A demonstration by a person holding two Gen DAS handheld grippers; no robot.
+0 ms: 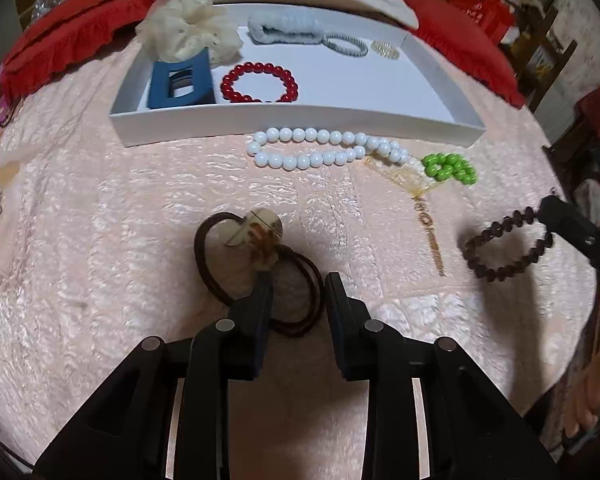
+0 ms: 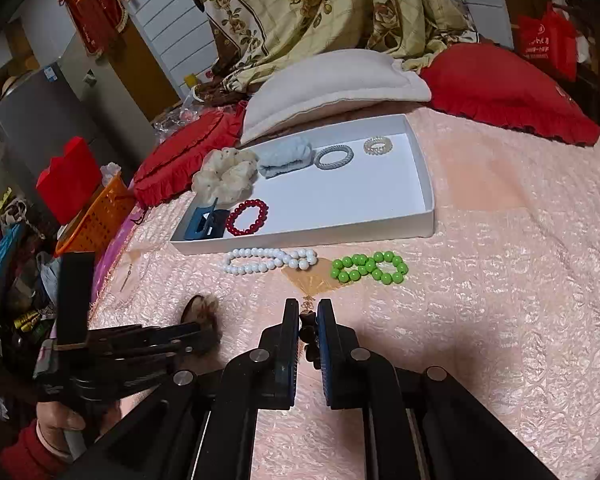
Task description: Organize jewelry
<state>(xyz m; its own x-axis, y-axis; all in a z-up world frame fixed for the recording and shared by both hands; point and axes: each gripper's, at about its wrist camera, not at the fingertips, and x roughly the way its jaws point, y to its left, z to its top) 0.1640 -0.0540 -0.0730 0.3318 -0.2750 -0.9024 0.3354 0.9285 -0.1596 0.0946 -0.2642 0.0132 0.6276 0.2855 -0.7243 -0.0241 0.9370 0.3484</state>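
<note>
Dark bracelet dangles, clamped in the right gripper, half hidden; left gripper gapes over hair tie, twelve o'clock.

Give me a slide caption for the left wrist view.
Left gripper open over a brown hair tie; right gripper lifts a dark bead bracelet near the white tray.

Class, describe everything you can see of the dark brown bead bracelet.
The dark brown bead bracelet is a loop of small, dark, glossy faceted-looking beads. The right gripper is shut on its far edge, so a few beads show between the fingers. The loop hangs open above the pink bedspread, casting a shadow, outside the white tray.
</note>
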